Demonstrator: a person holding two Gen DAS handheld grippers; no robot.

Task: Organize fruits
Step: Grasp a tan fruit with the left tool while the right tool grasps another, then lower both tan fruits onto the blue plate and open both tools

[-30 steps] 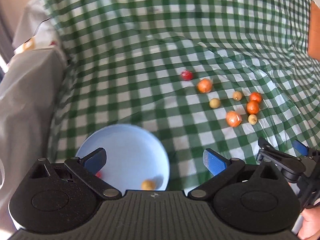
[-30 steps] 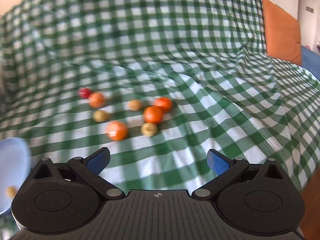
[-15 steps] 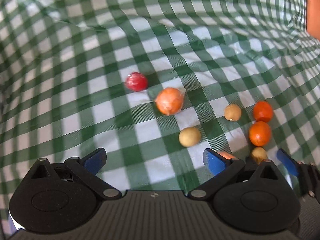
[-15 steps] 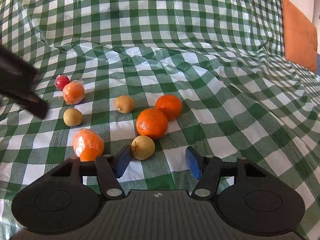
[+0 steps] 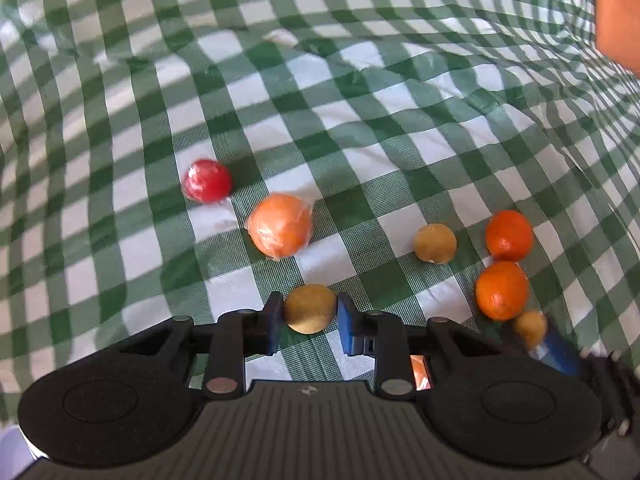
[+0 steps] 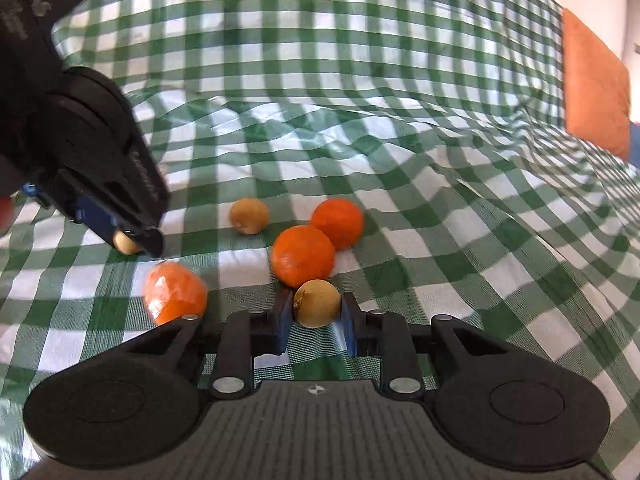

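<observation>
Clamping, we logged both jaws pressed on fruit lying on the checked cloth [image 5: 360, 128]: left hand-held gripper [image 5: 310, 316] on one tan fruit [image 5: 310, 309], right hand-held gripper [image 6: 316, 316] on another tan fruit [image 6: 317, 304], each dead ahead between its fingers, oranges [image 6: 303, 256] just beyond.

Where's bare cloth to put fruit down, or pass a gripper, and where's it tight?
Free: the green-checked cloth beyond the red wrapped fruit, and the stretch toward the orange cushion. Crowded: around the two bare oranges, the tan round fruit and the wrapped orange fruit.
</observation>
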